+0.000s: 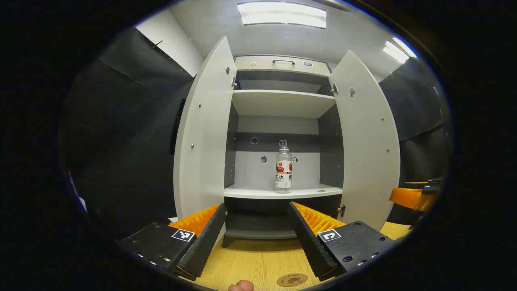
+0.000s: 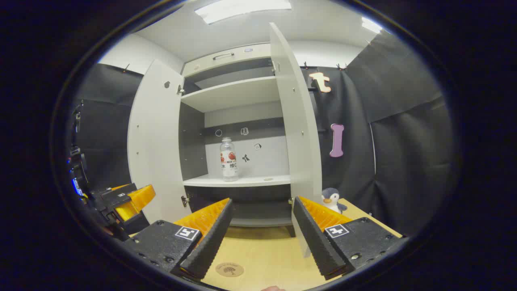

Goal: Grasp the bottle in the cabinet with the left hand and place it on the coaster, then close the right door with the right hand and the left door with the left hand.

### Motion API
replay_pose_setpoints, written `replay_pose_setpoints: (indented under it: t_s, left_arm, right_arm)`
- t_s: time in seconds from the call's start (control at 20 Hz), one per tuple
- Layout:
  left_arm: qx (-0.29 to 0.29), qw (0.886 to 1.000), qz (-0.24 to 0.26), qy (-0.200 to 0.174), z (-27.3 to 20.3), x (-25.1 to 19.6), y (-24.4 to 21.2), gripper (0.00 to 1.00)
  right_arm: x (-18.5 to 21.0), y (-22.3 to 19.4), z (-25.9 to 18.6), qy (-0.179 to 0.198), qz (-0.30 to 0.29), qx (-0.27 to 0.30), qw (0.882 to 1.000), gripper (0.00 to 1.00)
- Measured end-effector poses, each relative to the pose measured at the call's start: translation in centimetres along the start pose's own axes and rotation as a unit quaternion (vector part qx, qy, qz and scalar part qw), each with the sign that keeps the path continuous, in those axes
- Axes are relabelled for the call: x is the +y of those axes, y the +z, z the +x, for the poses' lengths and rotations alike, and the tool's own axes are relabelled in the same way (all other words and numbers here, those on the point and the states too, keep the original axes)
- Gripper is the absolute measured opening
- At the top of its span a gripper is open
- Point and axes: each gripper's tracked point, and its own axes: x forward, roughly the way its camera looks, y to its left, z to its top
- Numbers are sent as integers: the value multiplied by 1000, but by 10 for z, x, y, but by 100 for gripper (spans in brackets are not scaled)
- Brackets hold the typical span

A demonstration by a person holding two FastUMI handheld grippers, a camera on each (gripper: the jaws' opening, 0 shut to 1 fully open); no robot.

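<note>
Black cloth hangs behind a tall white cabinet (image 1: 282, 101) with both doors swung wide. On its lower shelf (image 1: 282, 193) stands a clear plastic bottle with a red and white label (image 1: 283, 169), upright and alone. Down on the pale wooden tabletop (image 1: 250, 262) lies a small round brown coaster (image 1: 292, 279). The left claw (image 1: 256, 238) is spread wide, holding nothing. The right claw (image 2: 260, 238) is spread wide too. A little toy penguin (image 2: 332, 199) sits beside the right door (image 2: 297, 121).

One bottle (image 1: 283, 166), one coaster (image 1: 292, 279), two doors (image 1: 204, 129) (both open).
</note>
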Motion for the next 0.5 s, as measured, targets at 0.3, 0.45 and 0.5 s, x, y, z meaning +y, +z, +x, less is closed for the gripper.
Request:
replay_pose_setpoints:
  t_s: [0.3,0.45,0.5]
  left_arm:
    - [0,1000,-1,-9,-2,-2,-1,95]
    - [0,1000,0,-11,-3,-2,-1,95]
    - [-1,1000,0,-12,-4,-2,0,95]
  right_arm:
    - [1,1,-3,-1,2,-5,1000,93]
    - [1,1,-4,2,2,-5,1000,98]
    - [1,1,-5,2,1,-5,1000,98]
